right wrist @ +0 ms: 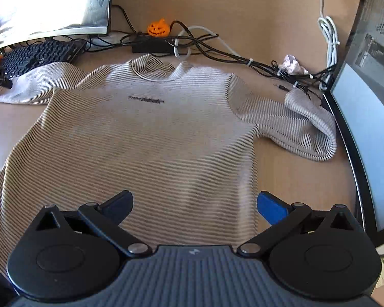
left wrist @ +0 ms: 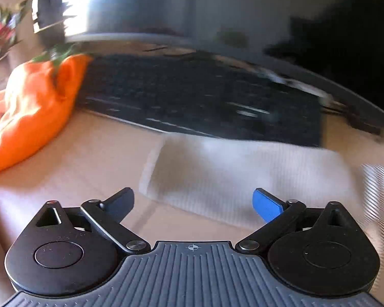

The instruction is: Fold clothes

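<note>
A striped beige long-sleeve shirt [right wrist: 151, 133] lies flat, front up, on the wooden desk [right wrist: 243, 2], collar at the far side, both sleeves spread outward. My right gripper [right wrist: 194, 206] is open and empty above the shirt's lower hem, near its right edge. My left gripper [left wrist: 193, 203] is open and empty just in front of the end of the shirt's left sleeve [left wrist: 243, 176], which lies against a black keyboard [left wrist: 204, 97]. The left wrist view is blurred by motion.
An orange garment [left wrist: 35, 110] lies left of the keyboard. A monitor [right wrist: 51, 5] stands at the back left, a second screen [right wrist: 366, 133] along the right edge. Tangled cables [right wrist: 204, 46], a small orange pumpkin [right wrist: 158, 27] and crumpled paper [right wrist: 293, 65] lie behind the shirt.
</note>
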{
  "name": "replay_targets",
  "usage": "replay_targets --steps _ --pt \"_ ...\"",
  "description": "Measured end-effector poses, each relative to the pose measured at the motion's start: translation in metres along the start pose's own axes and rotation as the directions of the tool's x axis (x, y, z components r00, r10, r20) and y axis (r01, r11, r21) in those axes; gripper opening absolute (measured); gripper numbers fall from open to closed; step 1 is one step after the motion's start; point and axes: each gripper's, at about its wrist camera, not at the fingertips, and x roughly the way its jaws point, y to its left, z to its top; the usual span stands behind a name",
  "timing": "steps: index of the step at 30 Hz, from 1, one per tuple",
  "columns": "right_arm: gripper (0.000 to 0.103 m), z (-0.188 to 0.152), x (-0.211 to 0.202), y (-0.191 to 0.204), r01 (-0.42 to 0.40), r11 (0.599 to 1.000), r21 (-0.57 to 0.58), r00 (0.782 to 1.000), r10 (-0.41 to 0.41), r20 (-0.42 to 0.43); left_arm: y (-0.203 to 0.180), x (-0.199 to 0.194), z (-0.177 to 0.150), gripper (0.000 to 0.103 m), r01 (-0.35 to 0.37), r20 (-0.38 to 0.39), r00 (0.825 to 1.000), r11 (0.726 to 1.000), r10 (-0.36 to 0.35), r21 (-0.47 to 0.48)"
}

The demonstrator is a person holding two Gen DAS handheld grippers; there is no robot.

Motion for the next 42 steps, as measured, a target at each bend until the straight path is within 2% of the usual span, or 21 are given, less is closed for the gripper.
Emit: replay_targets --steps 4,7,10,12,13,14,15,18,23,26,31,33,34,35,36,37,38,39,40,42 --pt "0.103 0.006 0.002 0.011 -0.002 1.000 -0.032 1.000 0.002 0.002 0.008 0.023 0.004 0.098 -0.036 0.000 0.999 0.999 0.036 0.006" --pt "0.103 0.008 0.003 0.019 -0.007 0.999 -0.046 1.000 0.007 -0.006 0.005 0.031 0.001 0.077 -0.033 0.014 0.999 0.999 0.033 0.028" --pt "0.103 0.008 0.004 0.024 -0.009 0.999 -0.045 1.000 0.008 -0.015 0.003 0.034 -0.001 0.076 -0.029 0.045 0.999 0.999 0.027 0.030" --pt "0.103 0.008 0.003 0.027 -0.009 0.999 -0.046 1.000 0.009 -0.014 0.000 0.033 -0.002 0.055 -0.020 0.067 0.998 0.999 0.016 0.049" --pt "0.103 0.007 0.002 0.027 -0.009 0.999 -0.045 1.000 0.009 -0.013 -0.003 0.030 -0.002 0.037 -0.020 0.077 0.997 0.998 0.015 0.064" --pt "0.103 0.007 0.002 0.027 -0.009 0.999 -0.044 1.000 0.008 -0.008 -0.005 0.025 -0.001 0.007 -0.013 0.084 0.996 0.997 0.007 0.073" --pt "0.103 0.007 0.001 0.026 -0.008 0.999 -0.042 1.000 0.008 -0.002 -0.007 0.019 0.000 0.006 -0.002 0.089 0.996 0.997 -0.005 0.080" --pt "0.103 0.009 -0.001 0.021 -0.004 1.000 -0.025 1.000 0.005 0.020 -0.020 -0.013 0.006 0.006 0.089 0.122 0.987 0.990 -0.102 0.109" --pt "0.103 0.013 -0.001 0.004 0.006 1.000 0.025 0.998 -0.007 0.060 -0.072 -0.074 0.006 0.006 0.216 0.173 0.950 0.946 -0.261 0.240" --pt "0.103 0.016 -0.003 -0.009 0.005 0.999 0.052 0.996 -0.010 0.091 -0.116 -0.106 -0.001 0.006 0.308 0.168 0.911 0.893 -0.376 0.329" --pt "0.103 0.016 -0.006 -0.034 0.017 0.994 0.105 0.993 -0.029 0.118 -0.197 -0.123 -0.021 0.007 0.497 0.035 0.831 0.769 -0.555 0.402" --pt "0.103 0.015 -0.008 -0.044 0.025 0.992 0.127 0.992 -0.041 0.120 -0.214 -0.129 -0.032 0.020 0.556 -0.014 0.794 0.716 -0.608 0.422" --pt "0.103 0.014 -0.009 -0.049 0.033 0.990 0.137 0.991 -0.050 0.121 -0.221 -0.133 -0.038 0.042 0.583 -0.037 0.774 0.689 -0.632 0.431" --pt "0.103 0.014 -0.010 -0.053 0.038 0.989 0.142 0.991 -0.056 0.125 -0.228 -0.136 -0.044 0.059 0.610 -0.061 0.753 0.660 -0.655 0.439" --pt "0.103 0.014 -0.011 -0.057 0.043 0.988 0.145 0.990 -0.063 0.130 -0.235 -0.140 -0.050 0.061 0.636 -0.085 0.731 0.630 -0.677 0.445" --pt "0.103 0.015 -0.010 -0.059 0.046 0.989 0.142 0.989 -0.064 0.130 -0.235 -0.143 -0.055 0.064 0.636 -0.086 0.729 0.624 -0.679 0.454" --pt "0.103 0.016 -0.009 -0.060 0.047 0.989 0.138 0.989 -0.065 0.130 -0.230 -0.147 -0.058 0.072 0.622 -0.075 0.737 0.631 -0.671 0.464" --pt "0.103 0.017 -0.007 -0.061 0.049 0.990 0.135 0.989 -0.066 0.129 -0.221 -0.149 -0.060 0.077 0.589 -0.044 0.759 0.658 -0.649 0.470" --pt "0.103 0.018 -0.006 -0.062 0.050 0.990 0.131 0.989 -0.067 0.129 -0.208 -0.149 -0.062 0.085 0.536 0.005 0.793 0.701 -0.609 0.471" --pt "0.103 0.019 -0.001 -0.060 0.042 0.991 0.130 0.991 -0.058 0.120 -0.183 -0.141 -0.067 0.091 0.397 0.115 0.858 0.788 -0.501 0.470"
